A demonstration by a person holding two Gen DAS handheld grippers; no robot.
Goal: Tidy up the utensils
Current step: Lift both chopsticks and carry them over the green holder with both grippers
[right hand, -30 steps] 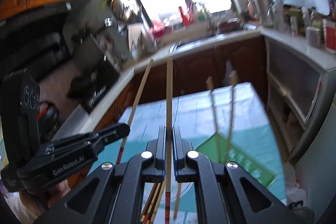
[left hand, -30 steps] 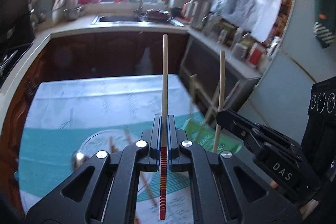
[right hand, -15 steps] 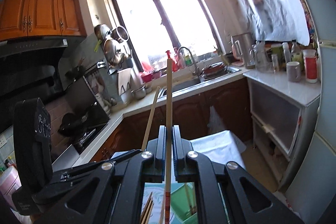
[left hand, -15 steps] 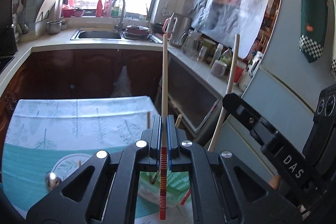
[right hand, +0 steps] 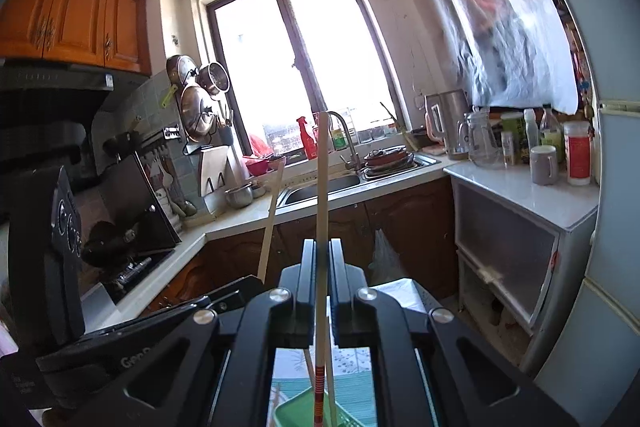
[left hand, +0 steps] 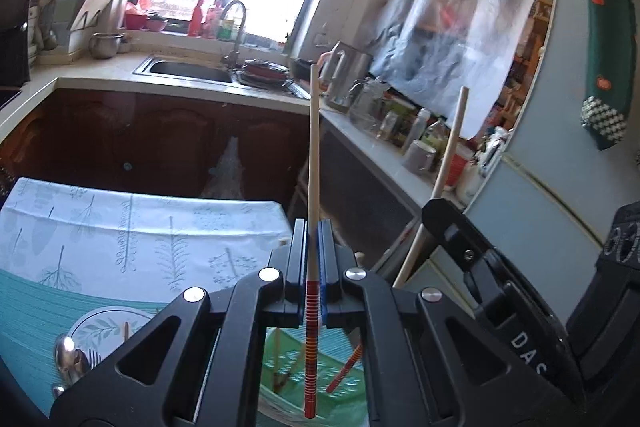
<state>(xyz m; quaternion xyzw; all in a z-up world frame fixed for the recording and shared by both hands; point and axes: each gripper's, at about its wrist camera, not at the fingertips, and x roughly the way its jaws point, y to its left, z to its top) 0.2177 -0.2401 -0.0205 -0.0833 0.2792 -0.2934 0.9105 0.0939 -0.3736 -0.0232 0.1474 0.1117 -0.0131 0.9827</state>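
Leaf-print tablecloth (left hand: 120, 223) on table; kitchen sink (left hand: 188, 69) behind (bright window (right hand: 304, 67)).

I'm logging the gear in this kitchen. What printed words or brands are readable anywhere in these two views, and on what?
"DAS": on the right gripper, letters cut off after that.
"GenR": on the left gripper, rest hidden.
Labels on the counter bottles and the red canister: too small and blurred to read.

Two red-banded wooden chopsticks (left hand: 313, 163) (right hand: 322, 203) held upright, green basket (left hand: 344, 393) below
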